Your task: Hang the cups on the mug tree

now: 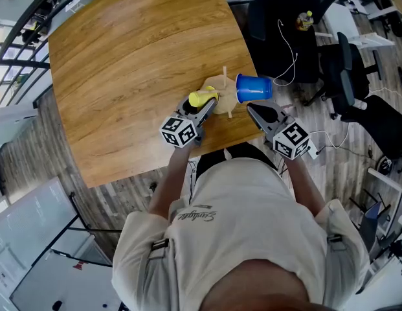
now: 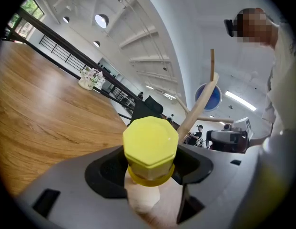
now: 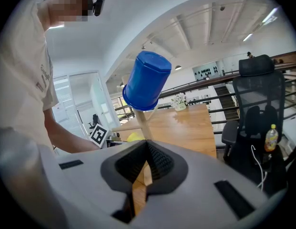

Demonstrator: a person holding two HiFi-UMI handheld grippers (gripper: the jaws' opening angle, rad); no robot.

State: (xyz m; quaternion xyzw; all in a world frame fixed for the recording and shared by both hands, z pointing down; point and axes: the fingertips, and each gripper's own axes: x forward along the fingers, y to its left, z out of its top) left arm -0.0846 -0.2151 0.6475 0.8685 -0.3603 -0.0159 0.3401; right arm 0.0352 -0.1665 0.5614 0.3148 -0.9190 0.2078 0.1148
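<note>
Head view: yellow cup [image 1: 202, 98] held at the mug tree [image 1: 224, 88], blue cup [image 1: 254, 87] hung.
The yellow cup is clamped in the left tongs [image 1: 208, 104], just beside the wooden tree, which stands near the surface's [image 1: 136, 57] edge closest to the person. The blue cup hangs on a peg on the tree's right. The right tongs [image 1: 251, 110], pressed together and empty, hover near it.

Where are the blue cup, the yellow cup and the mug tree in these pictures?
blue cup [image 1: 254, 88]: head view, its side wall.
yellow cup [image 2: 150, 140]: left gripper view, its closed end.
mug tree [image 3: 142, 120]: right gripper view, the wooden stick under the blue cup.
</note>
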